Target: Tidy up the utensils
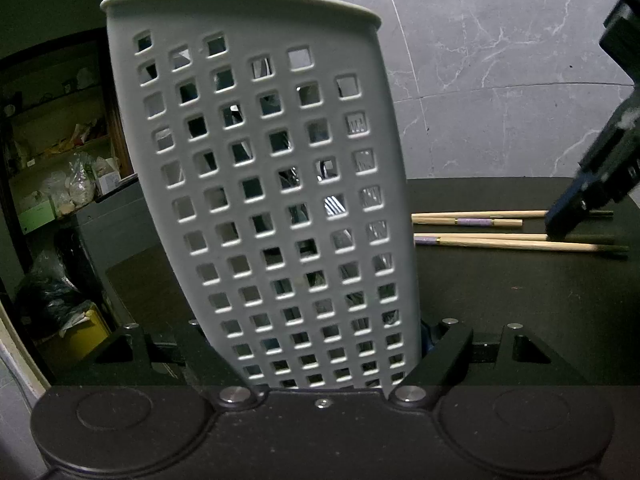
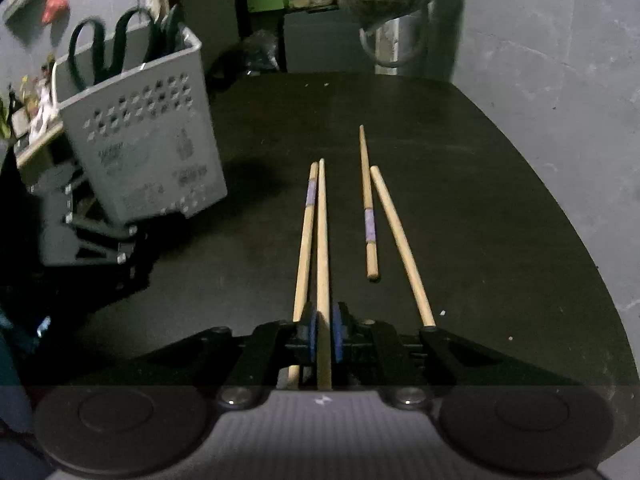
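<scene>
Four wooden chopsticks (image 2: 322,236) lie on one black table (image 2: 480,200), beside one grey perforated utensil holder (image 1: 264,184).

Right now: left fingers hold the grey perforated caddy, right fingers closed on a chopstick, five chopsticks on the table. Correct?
Not quite: four chopsticks, not five, as the right wrist view shows. The rest stands: left gripper holds the grey perforated caddy, right gripper closed on one chopstick on the table.

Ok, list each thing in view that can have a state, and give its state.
Caddy: tilted, gripped low by the left gripper, utensils inside.
Held chopstick: between the right gripper's blue pads, far end on the table.
Three other chopsticks: lying loose on the table.
Scissors: standing in the caddy, handles up.
</scene>
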The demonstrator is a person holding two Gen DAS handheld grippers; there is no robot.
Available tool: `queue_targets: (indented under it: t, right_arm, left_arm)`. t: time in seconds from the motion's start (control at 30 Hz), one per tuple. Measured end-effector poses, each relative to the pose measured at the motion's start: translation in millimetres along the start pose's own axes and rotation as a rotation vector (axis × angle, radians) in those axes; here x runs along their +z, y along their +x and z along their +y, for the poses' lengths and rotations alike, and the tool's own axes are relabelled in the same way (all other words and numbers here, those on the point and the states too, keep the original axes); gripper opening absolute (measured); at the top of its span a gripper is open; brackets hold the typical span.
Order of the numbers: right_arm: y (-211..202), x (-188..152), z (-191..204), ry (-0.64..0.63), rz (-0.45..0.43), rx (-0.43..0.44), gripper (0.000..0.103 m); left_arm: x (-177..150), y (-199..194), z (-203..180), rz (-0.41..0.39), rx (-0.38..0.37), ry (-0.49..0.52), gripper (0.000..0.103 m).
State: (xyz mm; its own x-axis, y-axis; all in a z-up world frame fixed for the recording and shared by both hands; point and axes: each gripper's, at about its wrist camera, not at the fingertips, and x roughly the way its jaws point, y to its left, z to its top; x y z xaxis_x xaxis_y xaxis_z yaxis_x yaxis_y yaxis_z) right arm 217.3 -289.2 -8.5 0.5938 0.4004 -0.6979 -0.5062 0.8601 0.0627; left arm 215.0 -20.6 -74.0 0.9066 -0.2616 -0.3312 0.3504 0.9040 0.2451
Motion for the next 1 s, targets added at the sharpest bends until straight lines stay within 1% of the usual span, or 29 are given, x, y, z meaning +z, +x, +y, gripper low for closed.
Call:
queue_targets:
  t: [0.03, 0.07, 0.1, 0.17, 0.23, 0.43, 0.53, 0.57, 0.63, 0.8, 0.83, 0.87, 1.0]
  right_arm:
    - [0, 3, -2, 0.017, -0.01, 0.004, 0.026]
    - [0, 6, -2, 0.027, -0.017, 0.01, 0.032]
    - [-1, 9, -3, 0.032, -0.022, 0.019, 0.034]
    - [3, 16, 0, 0.018, -0.021, 0.034, 0.043]
    - [10, 23, 4, -0.019, -0.014, 0.041, 0.046]
    - [36, 36, 9, -0.069, 0.037, 0.063, 0.046]
    - [43, 39, 11, -0.087, 0.049, 0.051, 0.045]
    - [44, 41, 11, -0.091, 0.055, 0.048, 0.042]
    - [46, 42, 12, -0.099, 0.061, 0.044, 0.041]
    - [46, 40, 13, -0.089, 0.06, 0.033, 0.037]
    - [45, 40, 13, -0.09, 0.056, 0.026, 0.028]
    - [45, 40, 13, -0.086, 0.056, 0.024, 0.016]
    - [45, 40, 14, -0.073, 0.055, 0.008, 0.015]
  left_arm:
    - [0, 0, 0, 0.0, 0.0, 0.0, 0.081]
    - [0, 0, 0, 0.0, 0.0, 0.0, 0.081]
    - [0, 0, 0, -0.001, 0.0, -0.001, 0.081]
    - [0, 0, 0, -0.001, 0.0, 0.0, 0.081]
    - [0, 0, 0, -0.001, 0.0, 0.0, 0.081]
    - [0, 0, 0, -0.001, 0.0, 0.0, 0.081]
    - [1, 0, 0, 0.0, -0.001, -0.003, 0.081]
    - [0, 0, 1, -0.001, -0.002, -0.004, 0.081]
    - [0, 0, 1, -0.001, -0.003, -0.008, 0.081]
    - [0, 0, 4, -0.001, -0.003, -0.011, 0.08]
    - [-1, 1, 5, -0.001, -0.004, -0.013, 0.08]
    - [-1, 1, 5, -0.001, -0.004, -0.014, 0.08]
    - [-1, 3, 8, 0.002, -0.008, -0.024, 0.08]
